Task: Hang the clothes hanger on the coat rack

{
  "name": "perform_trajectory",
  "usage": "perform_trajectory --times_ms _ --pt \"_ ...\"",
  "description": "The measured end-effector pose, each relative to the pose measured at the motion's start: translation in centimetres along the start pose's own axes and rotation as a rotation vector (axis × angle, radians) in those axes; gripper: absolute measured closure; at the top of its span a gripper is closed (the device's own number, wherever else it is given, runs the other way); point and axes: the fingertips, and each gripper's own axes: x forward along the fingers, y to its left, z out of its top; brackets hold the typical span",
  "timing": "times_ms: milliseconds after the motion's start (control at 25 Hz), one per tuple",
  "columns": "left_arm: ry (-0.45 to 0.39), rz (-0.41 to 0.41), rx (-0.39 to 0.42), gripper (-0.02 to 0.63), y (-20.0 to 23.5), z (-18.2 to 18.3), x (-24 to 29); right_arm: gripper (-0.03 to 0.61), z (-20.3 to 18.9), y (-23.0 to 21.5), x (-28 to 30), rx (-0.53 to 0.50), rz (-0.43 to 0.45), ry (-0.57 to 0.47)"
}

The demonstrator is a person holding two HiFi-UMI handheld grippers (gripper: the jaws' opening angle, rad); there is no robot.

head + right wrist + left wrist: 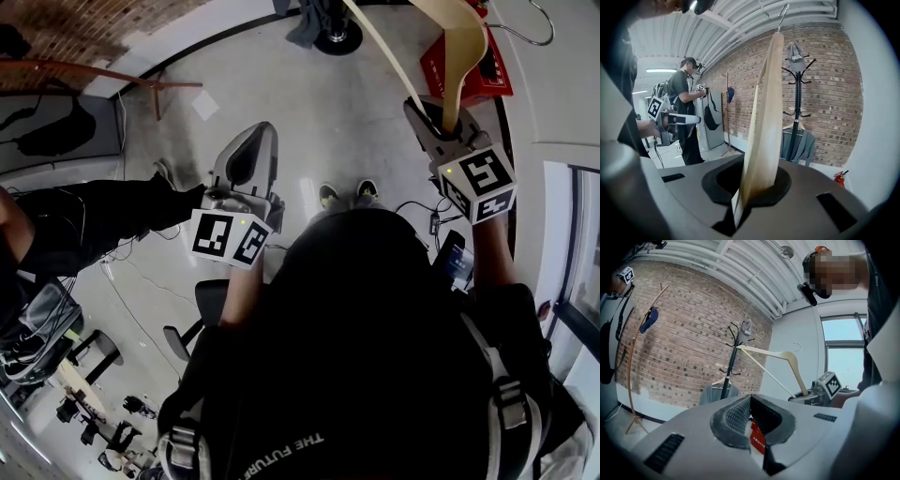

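My right gripper [442,120] is shut on one arm end of a pale wooden hanger [461,42], which stands up from the jaws. In the right gripper view the hanger [766,117] rises out of my right gripper [752,187], its metal hook [783,11] at the top. The black coat rack [797,108] stands ahead by the brick wall, with a cap on top and a grey garment low down. My left gripper [261,131] is shut with nothing in it and sits off to the left. In the left gripper view, beyond my left gripper [750,399], are the coat rack [733,357] and the hanger [787,359].
A red box [469,70] lies on the floor near the white wall. Another person [686,108] stands to the left by a curved wooden stand [726,112] that carries a cap and a bag. The rack's round base [337,37] shows ahead. A window [841,352] is at the right.
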Motion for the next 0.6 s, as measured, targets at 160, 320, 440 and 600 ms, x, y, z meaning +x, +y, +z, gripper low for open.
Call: perform_trajectory --times_ms 160,320,440,600 --pt "-0.013 0.002 -0.008 0.6 1.5 0.3 -0.8 0.549 0.7 1.0 0.7 0.025 0.001 -0.011" --pt "-0.025 -0.005 -0.013 0.6 2.8 0.6 -1.4 0.549 1.1 2.1 1.7 0.01 -0.005 -0.001" --pt "-0.032 -0.007 -0.002 0.6 3.6 1.1 -1.8 0.549 1.4 3.2 2.5 -0.014 0.007 0.007" --pt "-0.036 0.0 -0.006 0.6 5.4 1.8 -1.7 0.549 2.3 4.0 4.5 -0.031 0.013 0.015"
